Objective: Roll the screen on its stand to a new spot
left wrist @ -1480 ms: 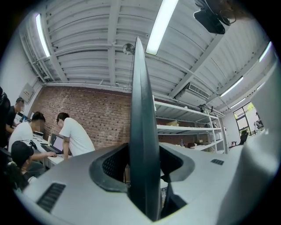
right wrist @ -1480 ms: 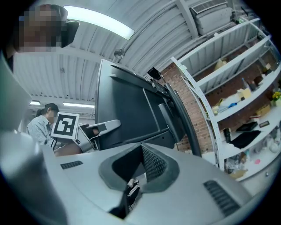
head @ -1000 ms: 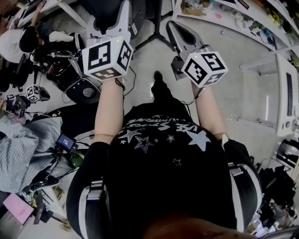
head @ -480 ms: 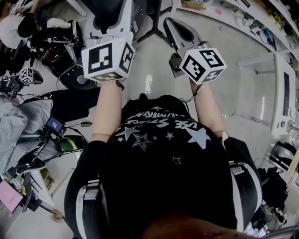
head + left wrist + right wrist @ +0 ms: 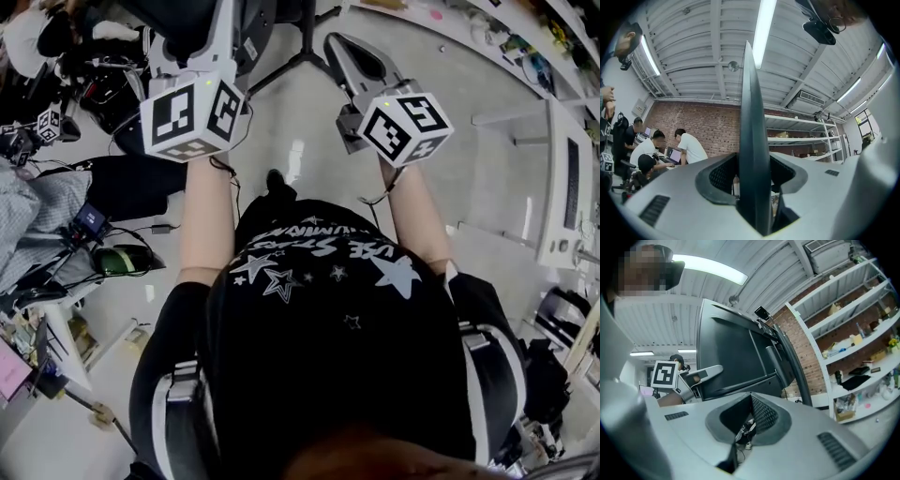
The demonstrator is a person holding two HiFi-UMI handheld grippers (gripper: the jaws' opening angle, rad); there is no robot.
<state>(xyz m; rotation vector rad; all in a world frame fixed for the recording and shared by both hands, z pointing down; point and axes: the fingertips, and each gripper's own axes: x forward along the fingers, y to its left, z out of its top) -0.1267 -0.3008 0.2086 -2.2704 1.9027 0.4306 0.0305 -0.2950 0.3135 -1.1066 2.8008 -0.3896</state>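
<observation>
The screen (image 5: 183,19) is a big dark panel on a stand with splayed black legs (image 5: 302,52), just ahead of me at the top of the head view. My left gripper (image 5: 230,23) reaches up to the screen's side. In the left gripper view the screen's thin edge (image 5: 752,140) runs upright between the grey jaws, which are shut on it. The right gripper view shows the screen's dark back (image 5: 733,357) with the left gripper (image 5: 705,373) clamped on its edge. My right gripper (image 5: 342,47) points forward beside the stand's legs, its jaws together and holding nothing.
Cables, bags and camera gear (image 5: 94,225) crowd the floor at my left. White tables (image 5: 562,187) line the right side. Several people (image 5: 689,147) work at a desk by the brick wall, and metal shelves (image 5: 853,348) stand beyond the screen.
I have walked on with the screen. The clutter at the left has slid back past me, my foot has stepped forward, and both grippers keep their places relative to the screen.
</observation>
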